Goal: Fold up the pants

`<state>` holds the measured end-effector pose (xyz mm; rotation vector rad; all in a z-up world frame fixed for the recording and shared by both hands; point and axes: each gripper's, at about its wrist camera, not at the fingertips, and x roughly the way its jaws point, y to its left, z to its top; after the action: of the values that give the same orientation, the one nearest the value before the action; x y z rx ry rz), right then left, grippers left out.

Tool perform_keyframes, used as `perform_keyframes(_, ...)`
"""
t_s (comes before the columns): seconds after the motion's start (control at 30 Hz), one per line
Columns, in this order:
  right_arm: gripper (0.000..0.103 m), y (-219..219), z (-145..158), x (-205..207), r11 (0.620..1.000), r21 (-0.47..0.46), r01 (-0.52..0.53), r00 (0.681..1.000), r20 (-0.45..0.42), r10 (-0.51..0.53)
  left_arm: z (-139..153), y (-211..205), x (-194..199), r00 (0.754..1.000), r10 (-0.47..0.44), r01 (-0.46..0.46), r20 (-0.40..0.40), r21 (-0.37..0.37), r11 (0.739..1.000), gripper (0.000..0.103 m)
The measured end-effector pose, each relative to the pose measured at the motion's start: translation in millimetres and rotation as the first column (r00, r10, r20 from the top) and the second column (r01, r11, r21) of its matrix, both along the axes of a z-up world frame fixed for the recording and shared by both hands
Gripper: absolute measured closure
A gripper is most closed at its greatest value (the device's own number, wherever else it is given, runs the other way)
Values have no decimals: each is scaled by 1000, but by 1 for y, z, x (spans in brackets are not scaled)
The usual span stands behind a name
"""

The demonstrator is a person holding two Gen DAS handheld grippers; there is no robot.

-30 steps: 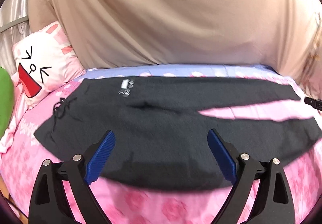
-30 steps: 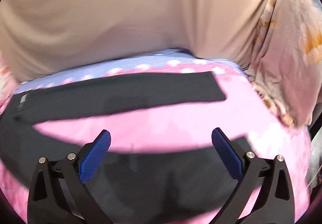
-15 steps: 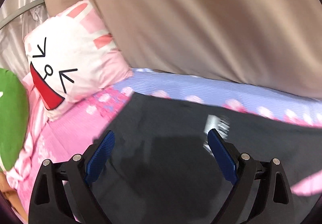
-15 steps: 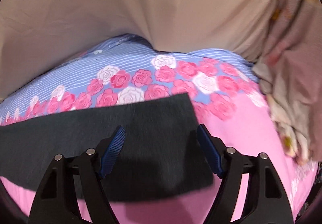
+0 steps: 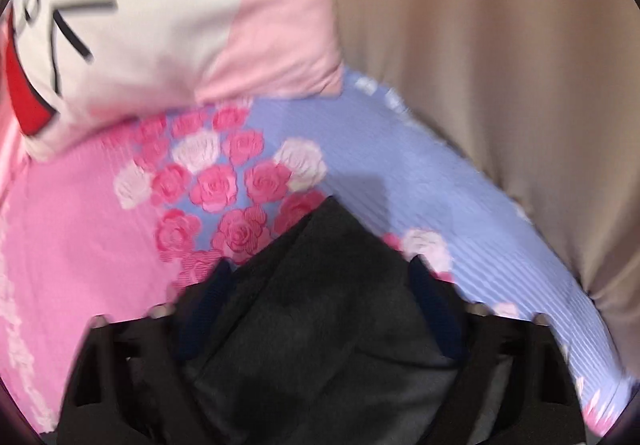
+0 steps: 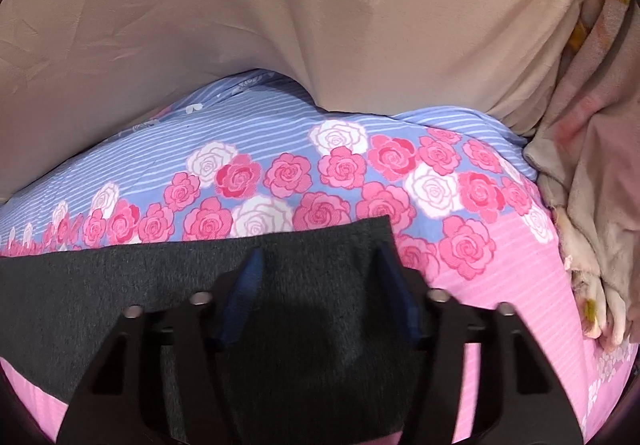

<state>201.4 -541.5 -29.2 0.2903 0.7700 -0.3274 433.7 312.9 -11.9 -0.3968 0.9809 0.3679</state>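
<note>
Bed in pink rose-print sheet (image 6: pixel 500 285); dark grey knit pants (image 6: pixel 120 285) near its edge. Right claw (image 6: pixel 318 269) narrowing over hem; left claw (image 5: pixel 320 285) closing, wide, astride a corner.

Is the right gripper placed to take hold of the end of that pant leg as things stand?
Probably yes. The right gripper has its jaws on either side of the dark pants at the leg's end; they have just been closing, the cloth between them. Nothing else lies on the flowered sheet there.
</note>
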Motion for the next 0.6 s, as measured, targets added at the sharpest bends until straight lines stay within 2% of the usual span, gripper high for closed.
perform_keyframes(0.03, 95, 2, 0, 2, 1000, 16, 3, 1000, 7, -4, -1, 2, 2, 1000, 6, -7, 8, 21, 1000, 49)
perform_keyframes(0.07, 97, 4, 1, 1, 1000, 5, 14, 1000, 5, -14, 1, 3, 3, 1000, -15, 14, 25, 33, 999, 63)
perform_keyframes(0.1, 99, 6, 1, 1, 1000, -3, 13, 1000, 1, -13, 3, 3, 4, 1000, -17, 16, 21, 64, 998, 83)
perform_keyframes(0.13, 100, 10, 3, 0, 1000, -17, 14, 1000, 0, -14, 5, 3, 3, 999, -22, 20, 24, 77, 997, 98)
perform_keyframes(0.17, 101, 12, 5, -2, 1000, -23, 19, 1000, 5, -18, 10, 4, -1, 999, -36, 33, 36, 77, 996, 102)
perform_keyframes(0.33, 103, 25, 25, -29, 1000, -19, 10, 998, 65, -8, 48, -4, -33, 988, -110, 96, 109, 124, 988, 102)
perform_keyframes(0.5, 103, 34, 47, -79, 999, -31, 8, 990, 139, -4, 100, -6, -104, 957, -192, 170, 218, 116, 979, 103)
perform_keyframes(0.6, 103, 38, 60, -128, 999, -36, 15, 981, 194, -7, 122, 3, -160, 939, -224, 207, 262, 91, 974, 103)
